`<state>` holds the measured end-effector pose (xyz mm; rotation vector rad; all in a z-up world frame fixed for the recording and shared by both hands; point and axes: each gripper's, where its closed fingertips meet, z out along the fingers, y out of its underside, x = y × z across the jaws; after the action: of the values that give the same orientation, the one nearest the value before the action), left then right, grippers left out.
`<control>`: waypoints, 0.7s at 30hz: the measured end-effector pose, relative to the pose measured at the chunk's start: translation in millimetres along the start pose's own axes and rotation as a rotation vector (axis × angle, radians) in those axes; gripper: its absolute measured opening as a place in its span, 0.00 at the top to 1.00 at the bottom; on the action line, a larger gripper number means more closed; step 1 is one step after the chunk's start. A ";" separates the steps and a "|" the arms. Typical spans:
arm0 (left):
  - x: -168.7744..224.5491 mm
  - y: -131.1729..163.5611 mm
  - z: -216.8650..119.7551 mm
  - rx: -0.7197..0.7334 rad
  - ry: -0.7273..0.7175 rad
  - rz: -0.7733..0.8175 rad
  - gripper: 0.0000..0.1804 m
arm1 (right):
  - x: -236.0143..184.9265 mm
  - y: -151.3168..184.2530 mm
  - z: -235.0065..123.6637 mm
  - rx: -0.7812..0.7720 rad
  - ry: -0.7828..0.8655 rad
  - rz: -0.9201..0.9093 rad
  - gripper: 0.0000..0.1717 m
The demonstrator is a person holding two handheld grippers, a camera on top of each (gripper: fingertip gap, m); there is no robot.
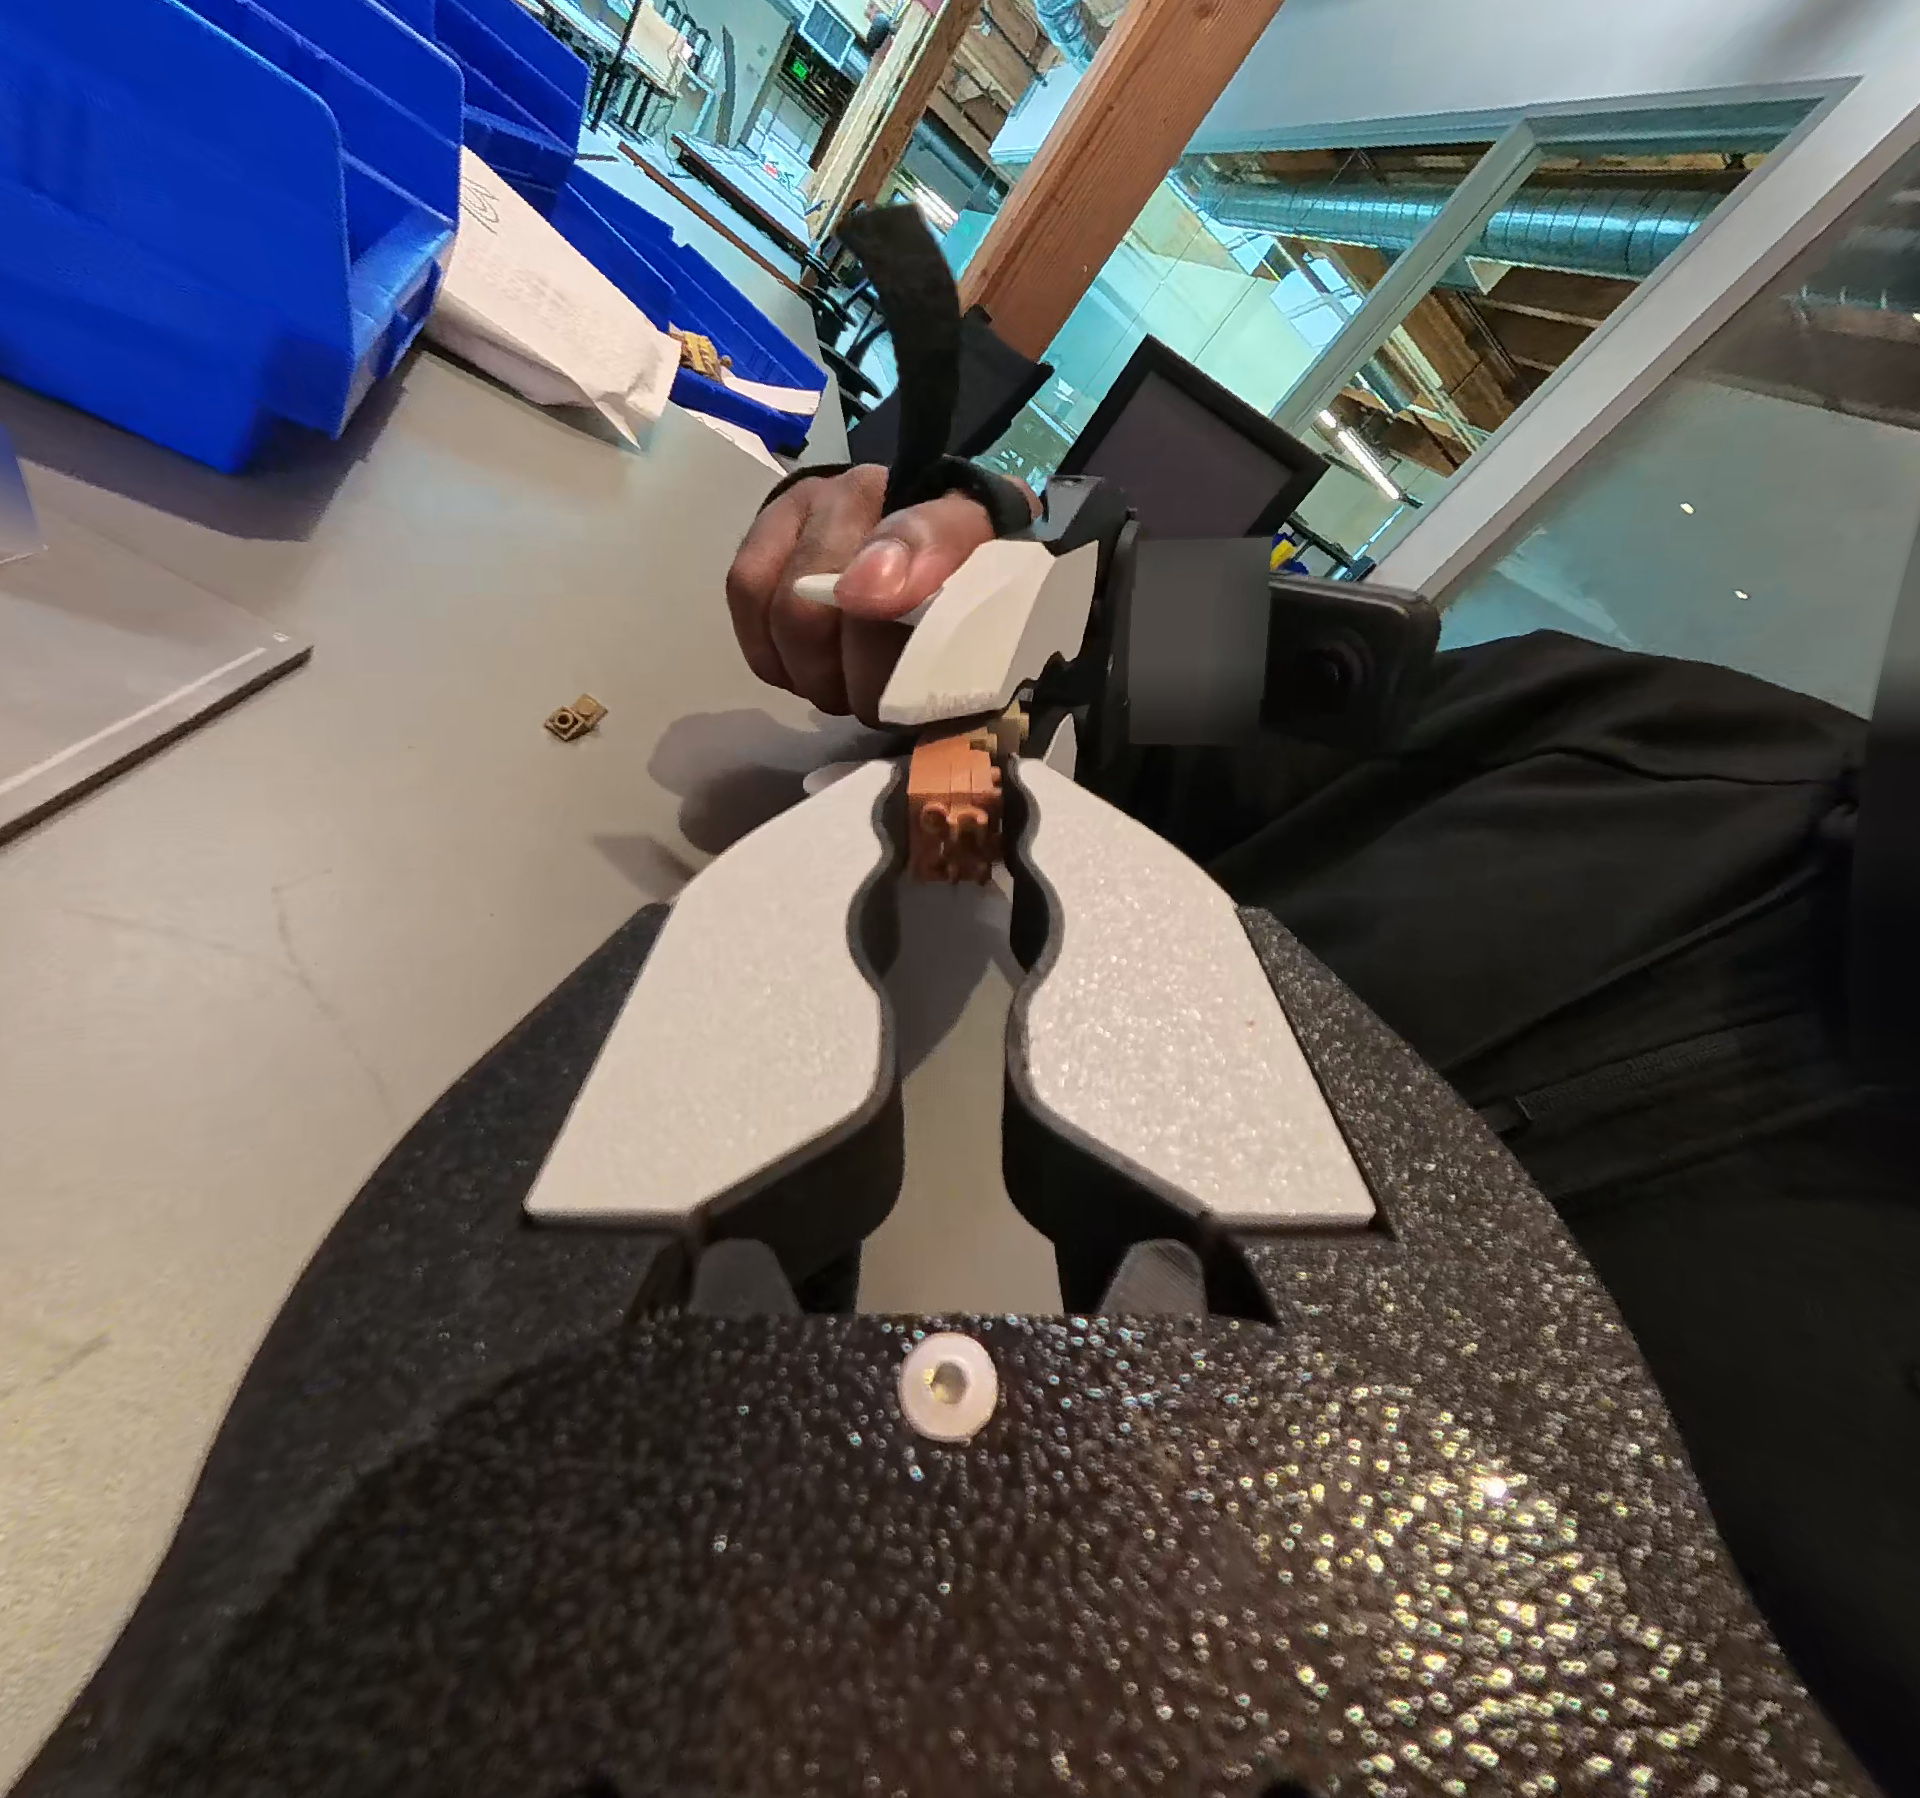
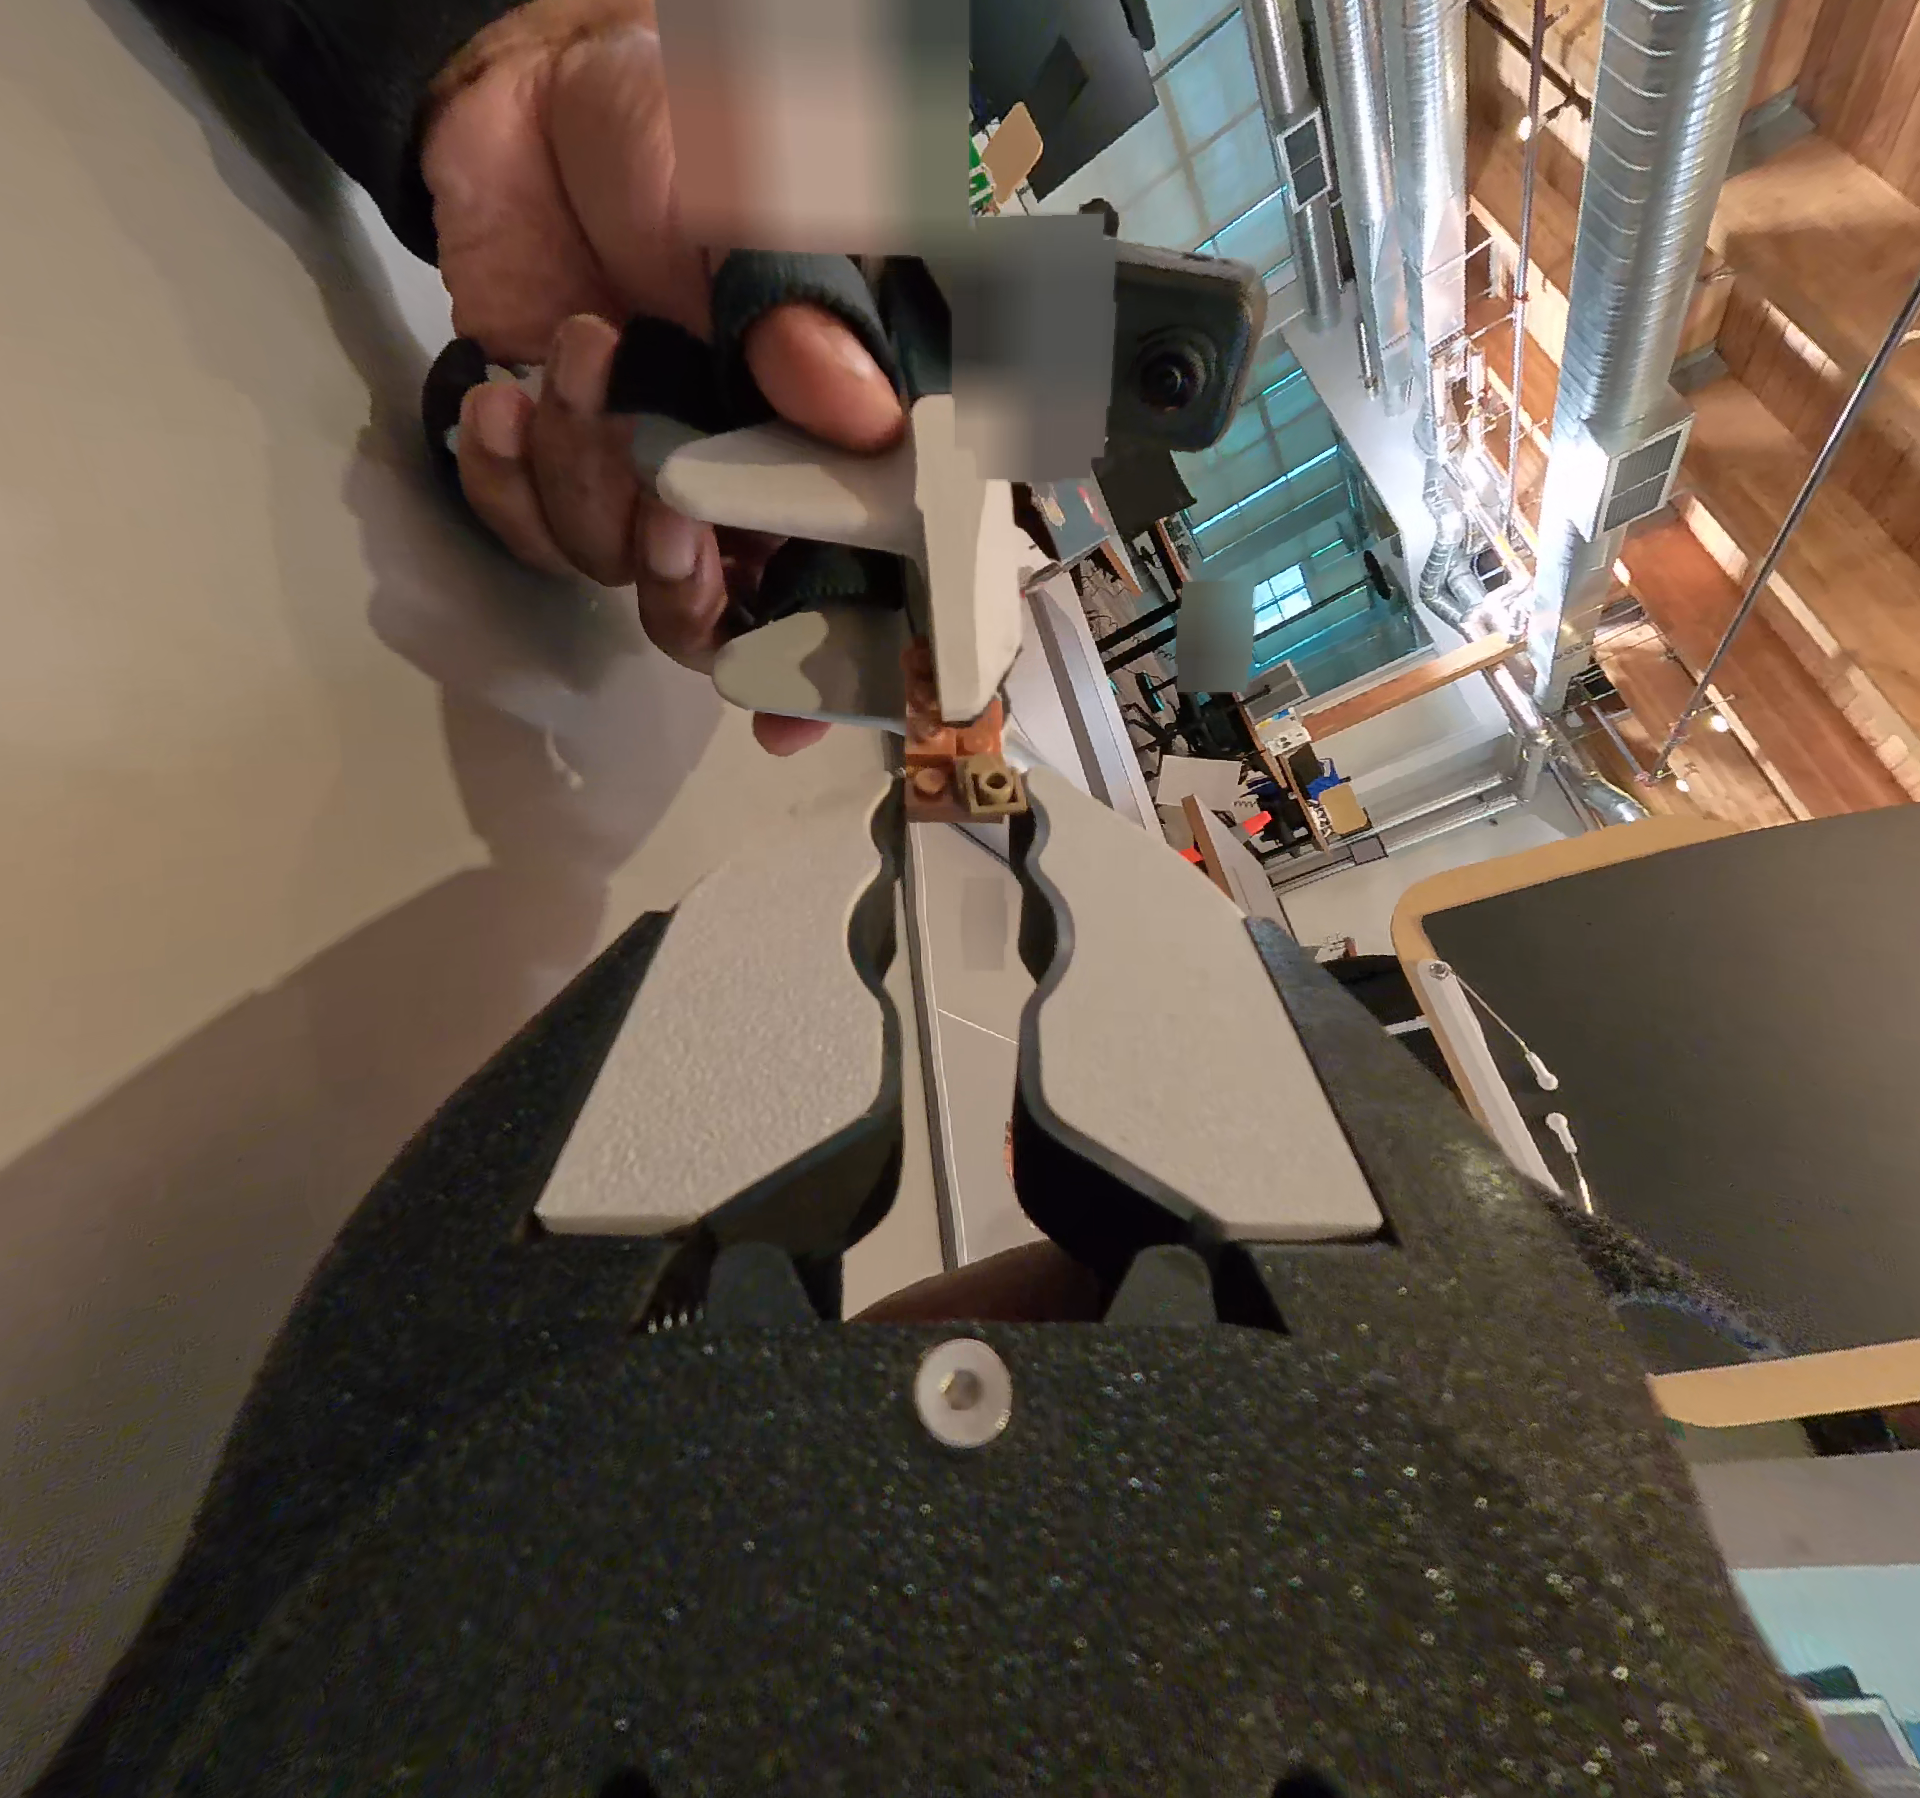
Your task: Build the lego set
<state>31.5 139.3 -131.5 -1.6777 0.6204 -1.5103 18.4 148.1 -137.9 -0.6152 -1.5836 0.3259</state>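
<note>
My left gripper [image 1: 951, 803] is shut on a small orange-brown brick assembly [image 1: 948, 818] and holds it just above the grey table [image 1: 416, 917]. My right gripper [image 2: 961, 792] meets it from the other side. Its fingertips are closed on the assembly's far end [image 2: 930, 792], where a small tan brick [image 2: 992, 788] sits against the right pad. In the left wrist view the right gripper's finger [image 1: 966, 647] lies over the assembly's end, with the tan brick [image 1: 1010, 730] beside it. In the right wrist view the left gripper's finger [image 2: 966, 605] covers the assembly's other end.
A loose tan piece [image 1: 575, 715] lies on the table to the left. Blue bins [image 1: 208, 190] and a white sheet [image 1: 551, 314] stand at the back left. A grey board [image 1: 125, 688] lies at the left edge. A dark screen [image 1: 1195, 460] is behind the hands.
</note>
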 end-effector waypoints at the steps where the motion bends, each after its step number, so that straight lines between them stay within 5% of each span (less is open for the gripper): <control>1: 0.3 0.0 0.2 0.000 0.001 0.002 0.91 | 0.3 0.2 -0.3 0.001 -0.002 0.007 0.89; 21: -1.7 -5.2 0.9 0.045 -0.019 0.009 0.92 | 6.7 4.2 0.6 -0.027 0.039 -0.022 0.88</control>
<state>31.3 143.9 -128.4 -1.6513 0.5794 -1.4901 18.5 155.4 -134.8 -0.6212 -1.5582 0.2749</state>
